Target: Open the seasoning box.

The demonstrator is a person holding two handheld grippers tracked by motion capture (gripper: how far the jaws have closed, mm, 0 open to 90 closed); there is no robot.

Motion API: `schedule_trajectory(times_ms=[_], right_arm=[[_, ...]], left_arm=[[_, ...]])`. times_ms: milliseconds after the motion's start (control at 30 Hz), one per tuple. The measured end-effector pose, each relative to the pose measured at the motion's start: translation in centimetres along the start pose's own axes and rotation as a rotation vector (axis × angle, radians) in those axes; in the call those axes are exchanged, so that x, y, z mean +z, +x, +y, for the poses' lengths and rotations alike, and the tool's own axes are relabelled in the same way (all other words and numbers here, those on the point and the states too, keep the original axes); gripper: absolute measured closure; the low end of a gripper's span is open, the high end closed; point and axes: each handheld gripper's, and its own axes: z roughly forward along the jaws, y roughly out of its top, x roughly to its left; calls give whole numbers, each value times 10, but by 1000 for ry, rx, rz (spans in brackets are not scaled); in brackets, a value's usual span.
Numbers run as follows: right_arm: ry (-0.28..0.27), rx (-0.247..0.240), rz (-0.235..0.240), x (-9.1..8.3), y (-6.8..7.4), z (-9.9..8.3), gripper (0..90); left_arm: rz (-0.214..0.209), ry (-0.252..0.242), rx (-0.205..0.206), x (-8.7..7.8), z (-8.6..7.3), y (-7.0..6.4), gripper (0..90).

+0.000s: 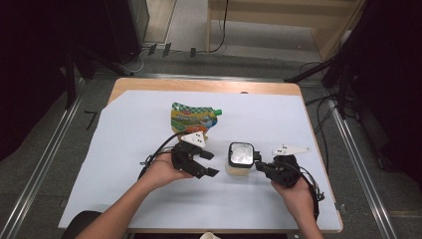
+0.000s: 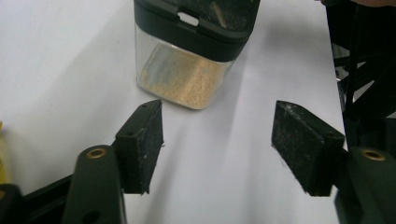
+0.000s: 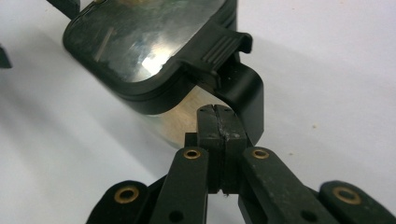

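Observation:
A clear square container (image 1: 241, 160) with a black lid (image 1: 241, 153) stands upright on the white sheet, holding tan granules (image 2: 187, 79). My left gripper (image 1: 212, 164) is just left of it, open and empty; in the left gripper view its pads (image 2: 144, 144) point at the container from a short gap away. My right gripper (image 1: 259, 165) comes from the container's right with jaws shut. In the right gripper view its tip (image 3: 217, 116) sits right under the lid's ribbed latch tab (image 3: 219, 49), against the black hinge strap, with nothing between the pads.
A green and yellow spouted pouch (image 1: 194, 117) lies flat behind the left gripper. The white sheet (image 1: 124, 149) covers most of the wooden table (image 1: 199, 85). Cables trail from both grippers. Dark stands and floor rails flank the table.

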Motion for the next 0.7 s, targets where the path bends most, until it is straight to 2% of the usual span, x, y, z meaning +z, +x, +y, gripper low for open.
schedule_trajectory(times_ms=[133, 300, 400, 500, 567, 700], right_arm=[[-4, -1, -6, 0, -7, 1, 900], [-4, -7, -11, 2, -15, 6, 900], [1, -22, -16, 5, -20, 11, 900], [-2, -7, -5, 6, -26, 14, 900], [-6, 1, -6, 2, -27, 14, 900], [-26, -11, -41, -10, -29, 14, 900]], left_arm=[[7, -10, 4, 7, 7, -1, 288], [-6, -19, -11, 15, 12, -1, 271], [-21, -24, -38, 21, 16, 1, 266], [-13, -13, -46, 25, 22, 2, 241], [-8, -15, -49, 27, 27, 2, 223], [7, -11, -39, 29, 34, 1, 199]])
